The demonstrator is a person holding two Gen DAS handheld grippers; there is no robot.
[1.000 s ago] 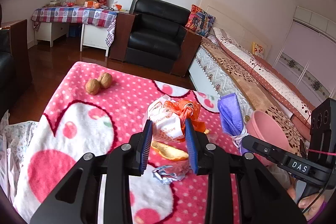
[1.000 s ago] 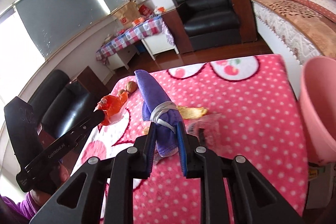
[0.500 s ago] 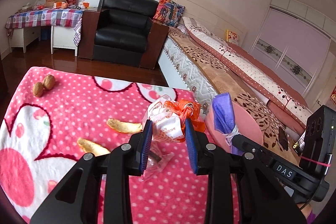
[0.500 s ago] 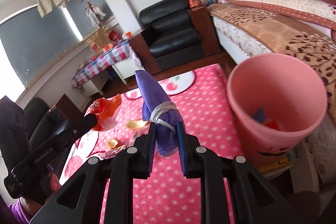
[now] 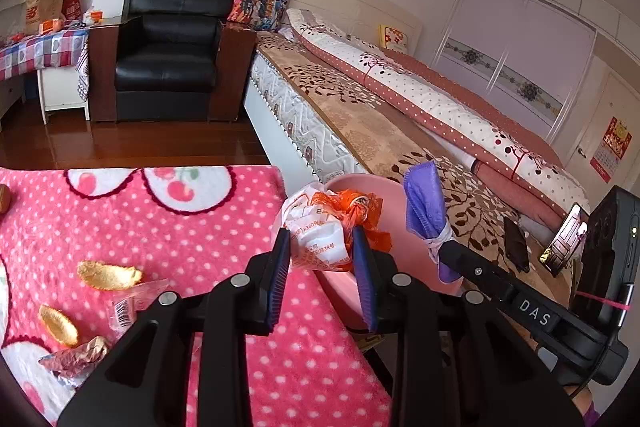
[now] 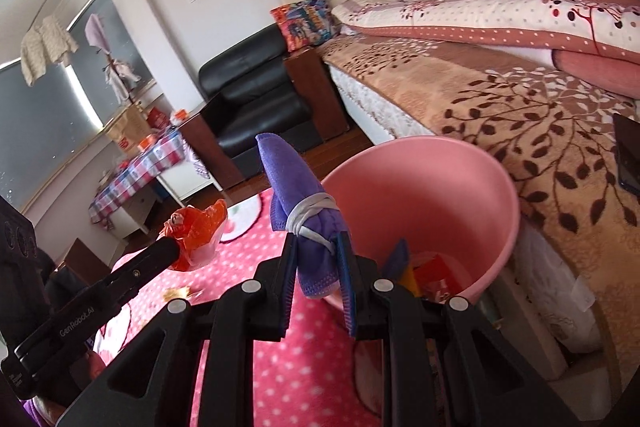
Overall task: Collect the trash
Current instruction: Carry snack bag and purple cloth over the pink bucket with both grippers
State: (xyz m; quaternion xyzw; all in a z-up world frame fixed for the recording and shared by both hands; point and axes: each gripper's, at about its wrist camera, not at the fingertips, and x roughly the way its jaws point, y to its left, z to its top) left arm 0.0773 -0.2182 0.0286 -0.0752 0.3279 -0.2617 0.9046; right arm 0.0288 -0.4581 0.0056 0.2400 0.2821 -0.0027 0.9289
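In our left gripper (image 5: 322, 259) the jaws are clamped on a crumpled white and orange wrapper (image 5: 320, 231), which we hold off the table, in front of the near rim of the pink bin (image 5: 384, 195). In our right gripper (image 6: 318, 267) the jaws are pinched on a rolled purple cloth (image 6: 298, 195) bound with a white band; the roll sticks up out of the jaws just beside the bin's left edge. From the right wrist we see the bin standing between the pink polka-dot tablecloth (image 5: 192, 227) and the bed (image 6: 520, 99), with a few red, yellow and purple scraps lying at its bottom. On the tablecloth, well to the left of the grippers, lie two orange peels (image 5: 108, 275), a clear wrapper (image 5: 132, 303) with a barcode and a crumpled foil wrapper (image 5: 76, 359). Beyond the table stands a black armchair (image 5: 168, 55).
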